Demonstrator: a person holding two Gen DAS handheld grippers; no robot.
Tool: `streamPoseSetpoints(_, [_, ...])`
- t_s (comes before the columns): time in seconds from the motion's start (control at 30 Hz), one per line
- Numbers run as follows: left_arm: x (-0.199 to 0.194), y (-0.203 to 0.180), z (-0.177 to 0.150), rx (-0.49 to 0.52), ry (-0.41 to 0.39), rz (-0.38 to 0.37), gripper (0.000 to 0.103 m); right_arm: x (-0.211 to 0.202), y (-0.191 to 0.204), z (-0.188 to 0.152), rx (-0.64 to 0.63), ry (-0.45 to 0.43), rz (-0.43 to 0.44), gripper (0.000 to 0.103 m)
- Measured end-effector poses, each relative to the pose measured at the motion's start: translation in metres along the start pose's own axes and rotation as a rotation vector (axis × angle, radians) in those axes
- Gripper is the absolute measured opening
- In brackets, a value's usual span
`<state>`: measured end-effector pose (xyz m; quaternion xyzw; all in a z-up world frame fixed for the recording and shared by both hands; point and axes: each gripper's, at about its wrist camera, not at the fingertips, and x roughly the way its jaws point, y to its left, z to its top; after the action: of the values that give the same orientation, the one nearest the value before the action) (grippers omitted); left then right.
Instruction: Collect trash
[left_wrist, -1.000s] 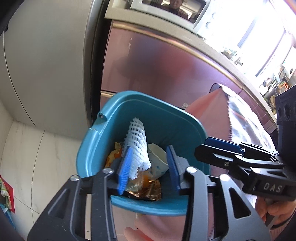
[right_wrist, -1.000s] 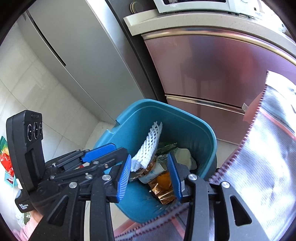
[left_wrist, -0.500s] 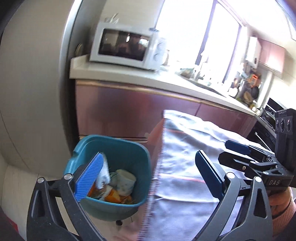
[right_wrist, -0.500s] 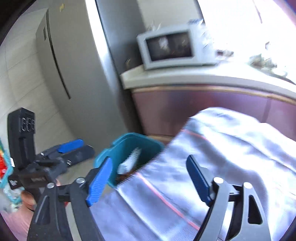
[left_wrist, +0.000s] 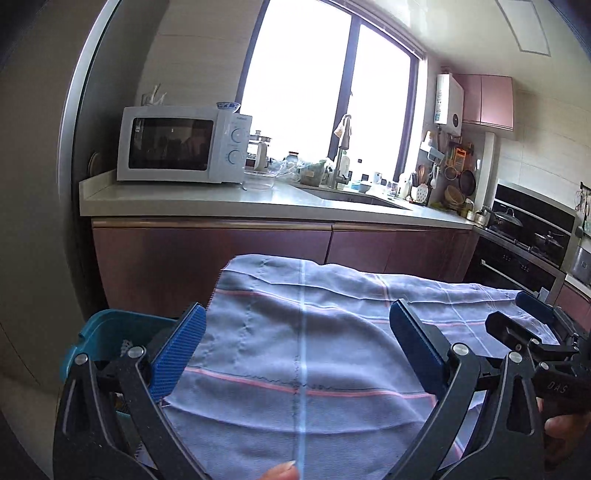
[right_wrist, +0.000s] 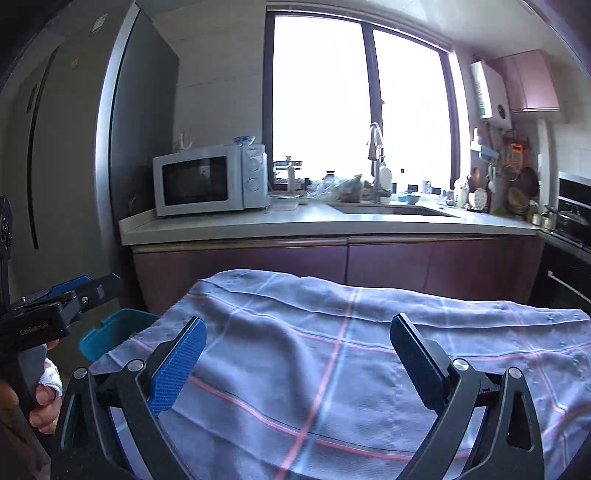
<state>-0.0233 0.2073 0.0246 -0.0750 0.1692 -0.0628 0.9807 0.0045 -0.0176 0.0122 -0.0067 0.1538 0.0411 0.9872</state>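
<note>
Left wrist view: left gripper spread wide, nothing between its blue pads, hanging over a grey-blue checked cloth that covers the near desk. Teal trash bin sits at the cloth's left edge, mostly hidden behind the left finger and the cloth; only its rim and a scrap of white netting inside show, the rest of the contents cannot be made out. Right gripper enters at far right, cut off by the frame edge. Right wrist view: right gripper also spread wide and holding nothing, above the same cloth. Bin shows only a corner, far left. Microwave stands on the far counter; the window is blown out white.
</note>
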Motion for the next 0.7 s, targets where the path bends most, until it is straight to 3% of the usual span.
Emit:
streamPoseSetpoints(0.37, [-0.004,-0.065,-0.012,0.082,-0.05,-0.002,0.097,-0.033,-0.046,-0.015,0.072,-0.056,-0.102,0.096])
streamPoseSetpoints(0.7, [-0.012,-0.088,-0.013,0.125,-0.093,0.013,0.097,-0.043,-0.061,-0.023,0.075,-0.069,-0.142,0.096])
